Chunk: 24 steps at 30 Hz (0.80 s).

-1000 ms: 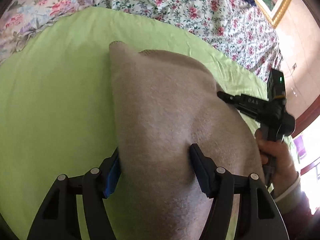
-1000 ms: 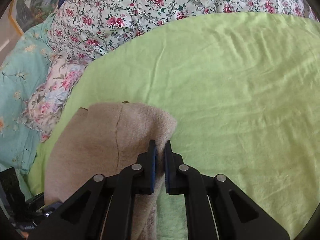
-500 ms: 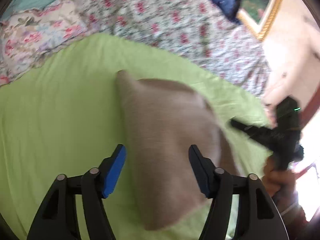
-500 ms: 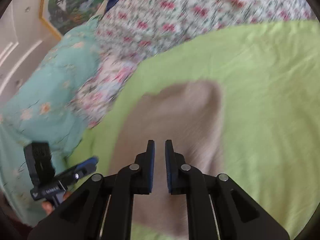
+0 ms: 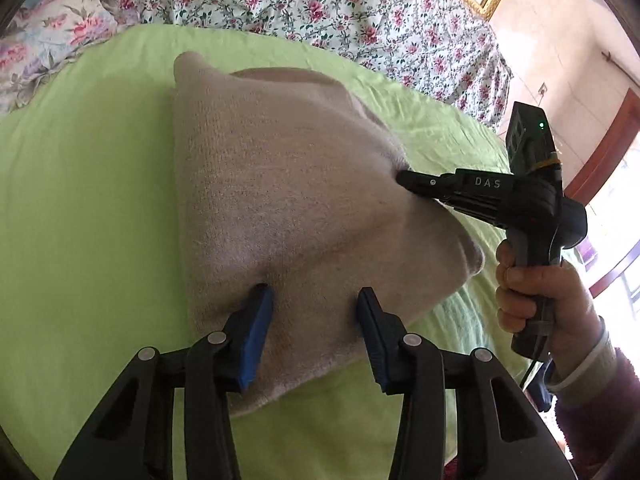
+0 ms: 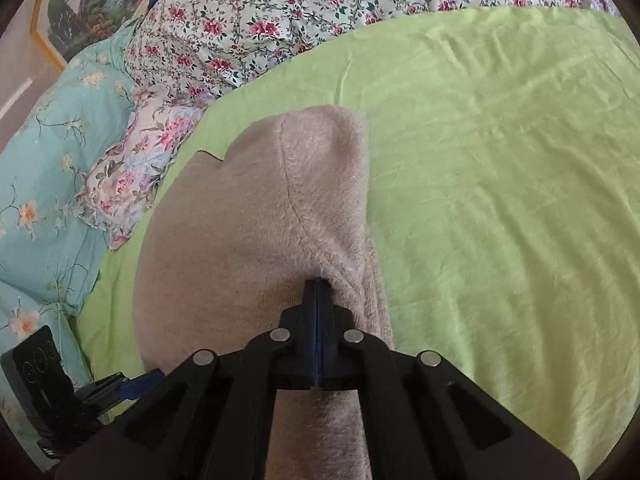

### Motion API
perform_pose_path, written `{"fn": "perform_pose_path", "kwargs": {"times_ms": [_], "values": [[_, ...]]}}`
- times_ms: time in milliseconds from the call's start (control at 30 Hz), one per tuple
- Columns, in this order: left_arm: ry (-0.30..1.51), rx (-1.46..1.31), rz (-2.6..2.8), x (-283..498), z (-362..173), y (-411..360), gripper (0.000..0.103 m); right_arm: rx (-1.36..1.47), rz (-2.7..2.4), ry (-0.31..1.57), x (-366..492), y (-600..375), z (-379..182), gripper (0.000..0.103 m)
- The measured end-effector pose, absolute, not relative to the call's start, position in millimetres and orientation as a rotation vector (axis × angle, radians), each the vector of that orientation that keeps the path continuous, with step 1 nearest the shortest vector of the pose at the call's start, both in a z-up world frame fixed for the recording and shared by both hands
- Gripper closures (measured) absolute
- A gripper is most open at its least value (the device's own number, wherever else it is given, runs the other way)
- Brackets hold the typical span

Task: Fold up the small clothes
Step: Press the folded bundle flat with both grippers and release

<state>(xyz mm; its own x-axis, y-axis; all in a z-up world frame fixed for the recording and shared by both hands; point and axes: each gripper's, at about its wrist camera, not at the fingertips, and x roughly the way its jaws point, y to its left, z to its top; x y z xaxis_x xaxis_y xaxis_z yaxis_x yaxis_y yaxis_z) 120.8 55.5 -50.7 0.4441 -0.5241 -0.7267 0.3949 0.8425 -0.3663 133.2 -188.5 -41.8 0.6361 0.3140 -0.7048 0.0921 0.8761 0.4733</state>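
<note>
A beige knitted garment lies folded on the green sheet. My left gripper is open, its two fingers pressed onto the garment's near edge, cloth between them. My right gripper is shut on a pinch of the garment near its right edge. In the left wrist view the right gripper comes in from the right, held by a hand, its tip against the cloth.
A floral quilt lies bunched behind the green sheet. A teal floral pillow and a small floral cushion lie at the left. A framed picture hangs on the wall. The left gripper's body shows at bottom left.
Both grippers lifted away from the garment half a second ago and have come back down onto it. The right gripper has closed on the cloth; the left fingers stand narrower.
</note>
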Motion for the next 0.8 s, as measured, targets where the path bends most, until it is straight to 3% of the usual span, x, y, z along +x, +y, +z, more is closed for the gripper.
{"fn": "perform_pose_path", "kwargs": {"times_ms": [233,400,500,800], "values": [[0.953,-0.171,-0.557,107,-45,68,0.058,0.429,0.261,0.846,92,-155,-5,0.099],[0.965,-0.106,-0.527,97,-53,63,0.058,0.248,0.123,0.976,77,-147,-45,0.103],[0.966,-0.086,-0.513,94,-55,60,0.058,0.372,0.136,0.937,73,-165,-54,0.103],[0.973,-0.088,-0.514,88,-55,65,0.057,0.396,0.130,0.931,70,-168,-54,0.103]]}}
